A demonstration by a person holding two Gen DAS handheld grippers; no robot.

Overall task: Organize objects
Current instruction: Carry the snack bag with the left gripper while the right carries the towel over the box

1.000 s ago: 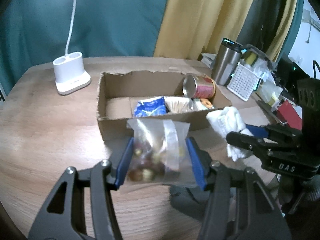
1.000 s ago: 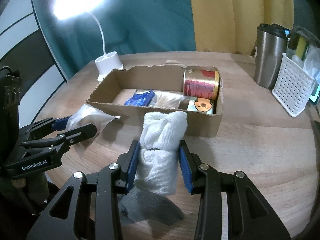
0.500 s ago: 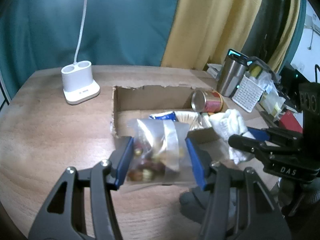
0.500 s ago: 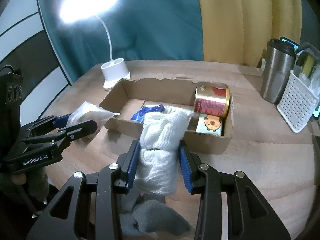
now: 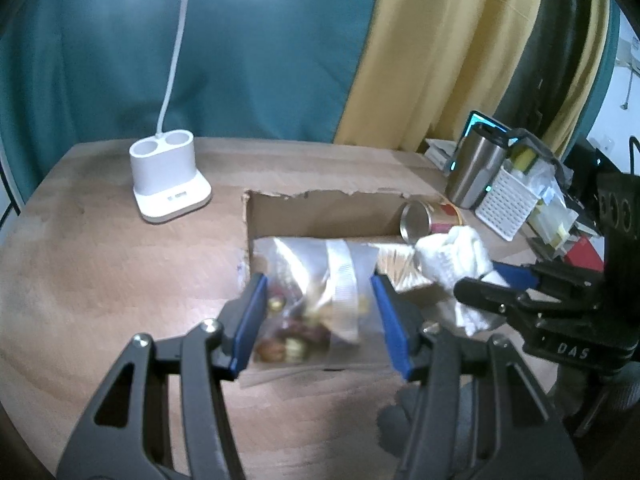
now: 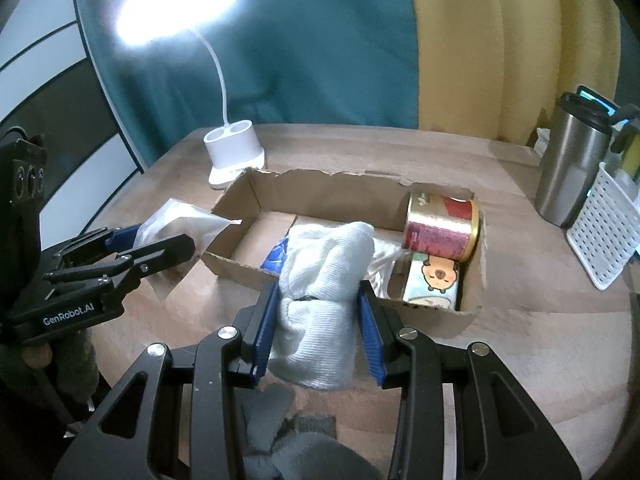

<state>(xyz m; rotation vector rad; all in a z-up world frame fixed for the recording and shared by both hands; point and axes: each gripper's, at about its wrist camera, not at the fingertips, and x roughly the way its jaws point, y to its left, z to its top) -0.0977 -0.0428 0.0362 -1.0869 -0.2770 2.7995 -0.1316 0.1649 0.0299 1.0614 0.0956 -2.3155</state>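
Observation:
My left gripper (image 5: pixel 320 316) is shut on a clear plastic bag of nuts and candies (image 5: pixel 312 300), held over the near left part of the open cardboard box (image 5: pixel 320 208). My right gripper (image 6: pixel 320 320) is shut on a rolled white cloth (image 6: pixel 324 300), held over the box's (image 6: pixel 320 188) near wall. The box holds a red and gold can (image 6: pixel 440 226) lying on a cartoon-printed packet (image 6: pixel 434 280), and a blue packet (image 6: pixel 276 256). The left gripper and its bag (image 6: pixel 176 224) show in the right wrist view; the right gripper and cloth (image 5: pixel 456 256) show in the left wrist view.
A white desk lamp base (image 5: pixel 168 176) stands behind and left of the box on the wooden table (image 5: pixel 80 280). A steel tumbler (image 6: pixel 572 168) and a white perforated basket (image 6: pixel 604 232) stand to the right. Curtains hang behind.
Both grippers have risen and moved forward with their loads. The bag now hangs over the box's left part, and the cloth over its near wall.

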